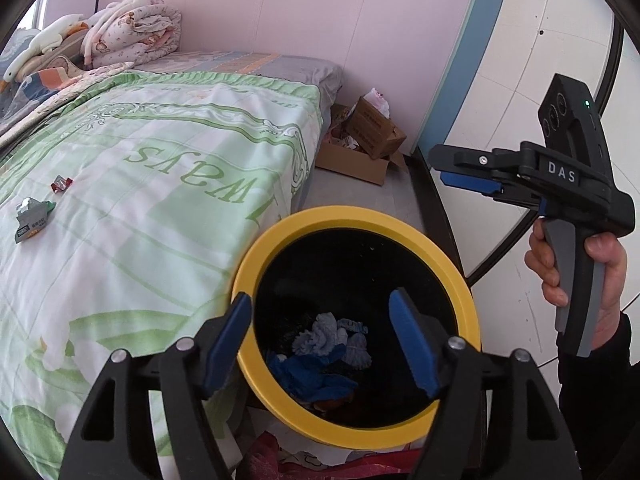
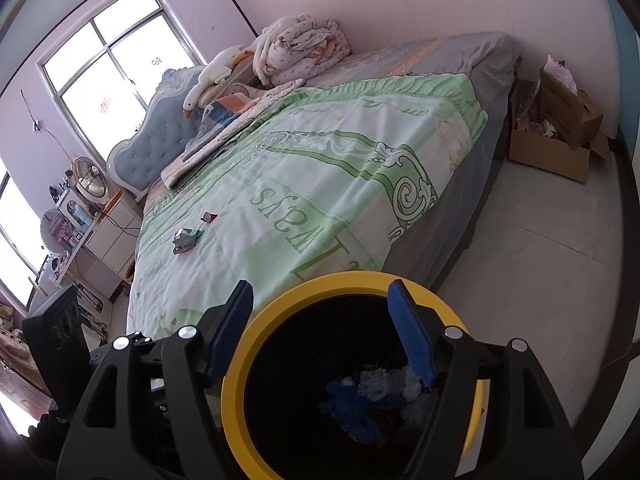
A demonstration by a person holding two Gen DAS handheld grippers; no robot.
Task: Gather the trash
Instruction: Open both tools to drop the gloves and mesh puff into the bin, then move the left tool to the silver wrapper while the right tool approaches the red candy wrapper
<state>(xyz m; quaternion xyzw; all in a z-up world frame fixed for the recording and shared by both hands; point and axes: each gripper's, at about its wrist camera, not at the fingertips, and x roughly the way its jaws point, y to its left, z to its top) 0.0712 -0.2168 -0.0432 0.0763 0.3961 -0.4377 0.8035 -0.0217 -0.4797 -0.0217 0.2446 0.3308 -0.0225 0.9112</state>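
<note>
A yellow-rimmed black trash bin (image 1: 460, 276) stands on the floor beside the bed; it also shows in the right wrist view (image 2: 240, 364). Blue and pale crumpled items (image 1: 320, 360) lie in its bottom, also seen in the right wrist view (image 2: 368, 396). My left gripper (image 1: 320, 340) is open and empty above the bin. My right gripper (image 2: 320, 332) is open and empty above the bin too; it also shows in the left wrist view (image 1: 468, 172). On the green bedspread lie a grey crumpled wrapper (image 1: 32, 220) (image 2: 185, 240) and a small red wrapper (image 1: 61, 183) (image 2: 209, 217).
The bed (image 2: 340, 184) fills the left side, with folded quilts (image 2: 304, 48) and a goose toy (image 2: 212, 72) at its head. Open cardboard boxes (image 2: 556, 128) stand on the floor by the wall. A side table (image 2: 100, 224) with a fan stands under the window.
</note>
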